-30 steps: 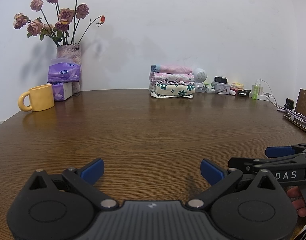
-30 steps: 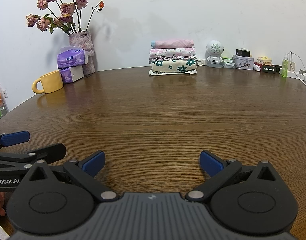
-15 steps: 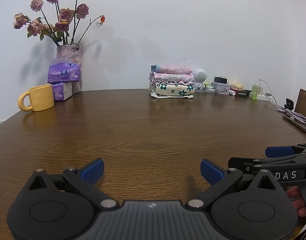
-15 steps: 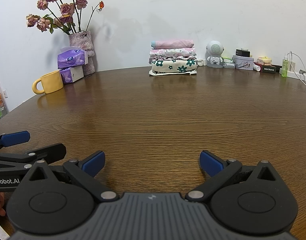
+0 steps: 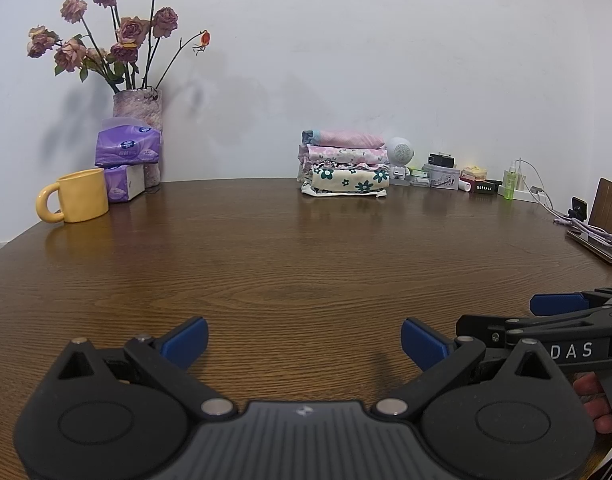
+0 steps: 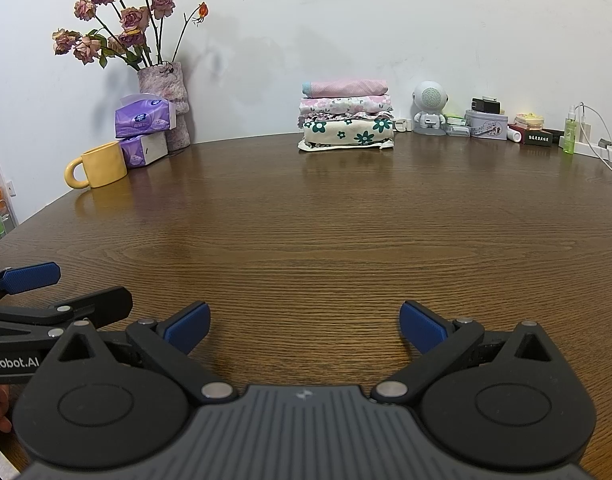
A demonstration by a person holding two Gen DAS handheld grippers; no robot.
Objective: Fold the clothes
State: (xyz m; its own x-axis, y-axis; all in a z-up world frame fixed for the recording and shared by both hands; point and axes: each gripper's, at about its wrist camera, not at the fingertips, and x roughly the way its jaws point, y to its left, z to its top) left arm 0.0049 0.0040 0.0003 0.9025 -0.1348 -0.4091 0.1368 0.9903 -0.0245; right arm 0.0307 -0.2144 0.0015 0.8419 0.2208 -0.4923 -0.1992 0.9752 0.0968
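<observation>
Spreading across both views, the brown wood-grain table lies bare through its middle, with everything else pushed to its far edge against the white wall. Low over the near edge, the left gripper and the right gripper sit side by side, each with its blue-padded fingers spread wide and nothing between them; each shows in the other's view from the side, and fingertips of the person's right hand curl around the right gripper's handle. The task's thing, a stack of folded clothes, rests at the far middle of the table, well apart from both grippers: a plain pink piece on top, pink-flowered pieces below it, and a cream piece with dark green flowers at the bottom. At the far left stands a vase of dried roses, with two purple tissue packs stacked just in front of it and a yellow mug beside them. Just right of the clothes stands a small white robot-shaped speaker, then a row of small boxes and tins, a green spray bottle, and white cables.
</observation>
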